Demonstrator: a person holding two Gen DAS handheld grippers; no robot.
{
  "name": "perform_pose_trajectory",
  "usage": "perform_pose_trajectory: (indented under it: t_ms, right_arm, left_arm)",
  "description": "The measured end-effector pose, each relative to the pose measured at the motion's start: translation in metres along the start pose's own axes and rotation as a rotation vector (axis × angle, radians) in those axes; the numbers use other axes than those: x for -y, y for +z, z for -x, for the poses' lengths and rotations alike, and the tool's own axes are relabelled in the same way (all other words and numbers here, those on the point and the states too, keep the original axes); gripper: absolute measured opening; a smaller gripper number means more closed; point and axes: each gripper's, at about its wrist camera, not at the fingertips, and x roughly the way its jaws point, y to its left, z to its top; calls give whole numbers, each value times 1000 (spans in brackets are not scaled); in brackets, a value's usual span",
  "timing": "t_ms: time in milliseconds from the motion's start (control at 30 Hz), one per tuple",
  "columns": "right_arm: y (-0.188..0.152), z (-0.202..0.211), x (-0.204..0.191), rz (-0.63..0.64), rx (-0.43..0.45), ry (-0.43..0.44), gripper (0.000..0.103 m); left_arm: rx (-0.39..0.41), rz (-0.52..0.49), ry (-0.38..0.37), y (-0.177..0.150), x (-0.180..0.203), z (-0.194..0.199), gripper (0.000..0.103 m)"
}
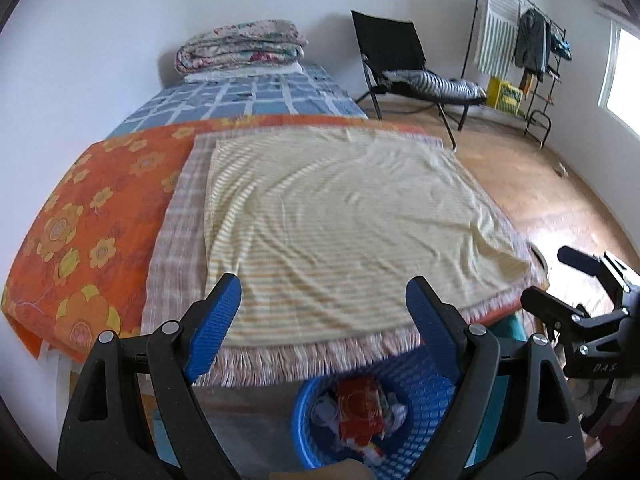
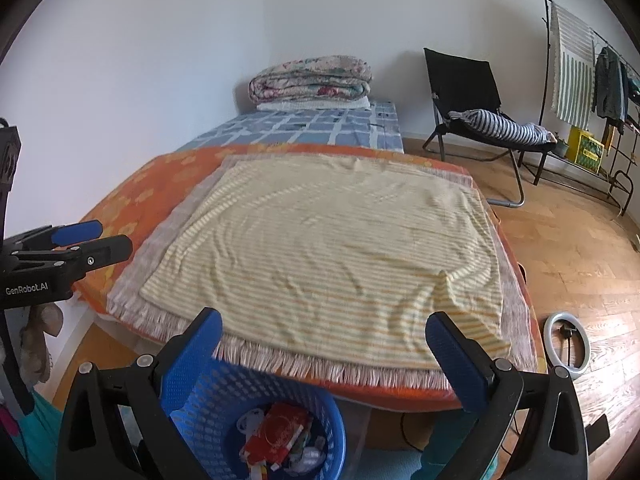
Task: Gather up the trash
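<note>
A blue mesh plastic basket stands on the floor at the foot of the bed, also in the right wrist view. Inside lie a red wrapper and white crumpled scraps. My left gripper is open and empty, held above the basket with its blue fingertips over the bed's edge. My right gripper is open and empty, likewise above the basket. Each gripper shows at the side of the other's view: the right one and the left one.
The bed carries a yellow striped towel, a fringed plaid cloth, an orange flowered sheet and a folded quilt at the far end. A black folding chair, a clothes rack and a ring light stand on the wooden floor at the right.
</note>
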Motion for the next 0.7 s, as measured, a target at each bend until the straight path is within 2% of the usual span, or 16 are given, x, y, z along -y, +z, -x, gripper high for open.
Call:
perform_pose_trajectory:
  t_ms: [100, 433, 533, 700]
  right_arm:
    - [7, -2, 2, -11, 15, 5, 103]
    - [17, -9, 1, -15, 34, -3, 103]
    - [17, -11, 0, -18, 32, -10, 103]
    - [17, -12, 0, -23, 34, -19, 103]
  left_arm:
    - [14, 25, 7, 6, -4, -2, 93]
    - [48, 33, 25, 15, -3, -4, 93]
    - [58, 32, 31, 16, -2, -3, 99]
    - [71, 32, 45, 16, -2, -2, 100]
